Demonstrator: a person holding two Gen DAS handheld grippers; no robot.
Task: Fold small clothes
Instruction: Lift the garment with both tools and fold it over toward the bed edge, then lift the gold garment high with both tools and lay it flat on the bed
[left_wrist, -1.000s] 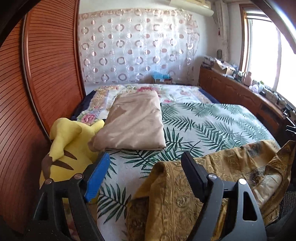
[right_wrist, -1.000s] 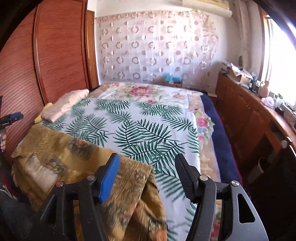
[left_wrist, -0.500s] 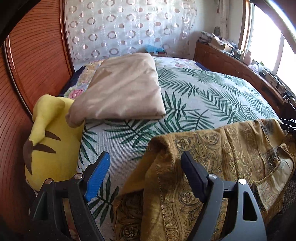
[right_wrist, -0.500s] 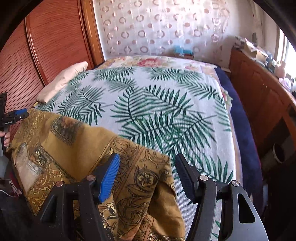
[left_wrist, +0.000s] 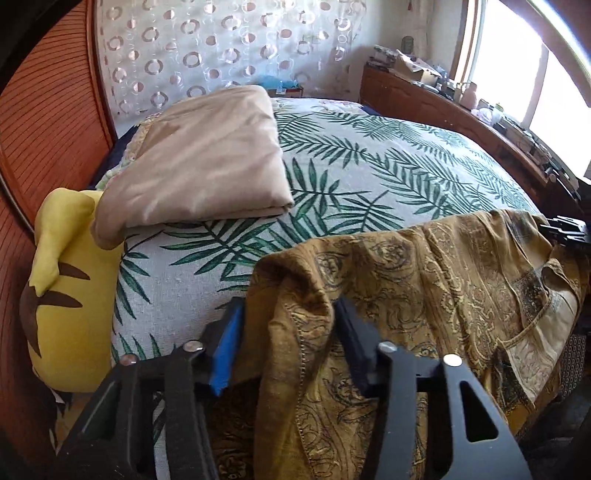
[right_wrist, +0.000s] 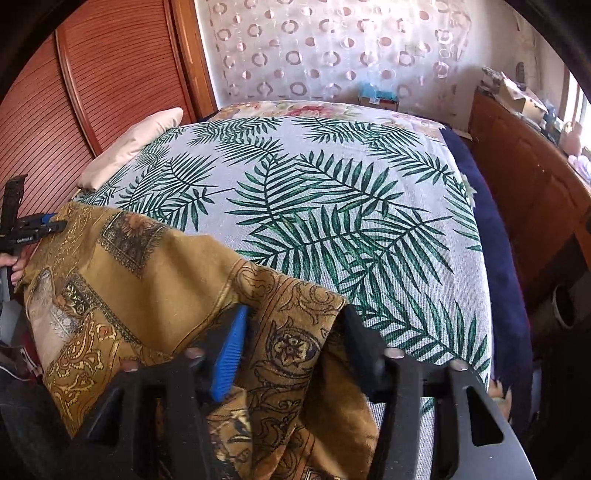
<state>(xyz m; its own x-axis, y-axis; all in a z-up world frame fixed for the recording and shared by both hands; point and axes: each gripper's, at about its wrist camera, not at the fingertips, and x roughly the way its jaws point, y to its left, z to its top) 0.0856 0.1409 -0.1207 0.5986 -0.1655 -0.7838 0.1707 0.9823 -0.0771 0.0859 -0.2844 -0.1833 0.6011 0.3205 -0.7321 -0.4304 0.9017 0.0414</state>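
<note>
A mustard-gold paisley garment (left_wrist: 443, 288) lies spread across the near edge of the bed, its corners bunched upward. My left gripper (left_wrist: 288, 306) has its jaws closing, and a raised fold of the garment's left corner fills the gap and touches both pads. In the right wrist view the same garment (right_wrist: 122, 273) stretches off to the left. My right gripper (right_wrist: 295, 314) is closing too, with the right corner pinched between the blue pad (right_wrist: 229, 354) and the black finger. The left gripper (right_wrist: 37, 227) also shows there at the far left edge.
The palm-leaf bedspread (left_wrist: 369, 177) covers the bed. A folded beige blanket (left_wrist: 207, 162) lies at the back left, a yellow plush toy (left_wrist: 66, 295) beside it against the wooden slatted door (left_wrist: 44, 129). A wooden sideboard (right_wrist: 524, 192) runs along the bed's right side.
Both grippers have dropped toward the bed and tilted down. Their jaws, wide apart before, have narrowed onto the garment's two near corners.
</note>
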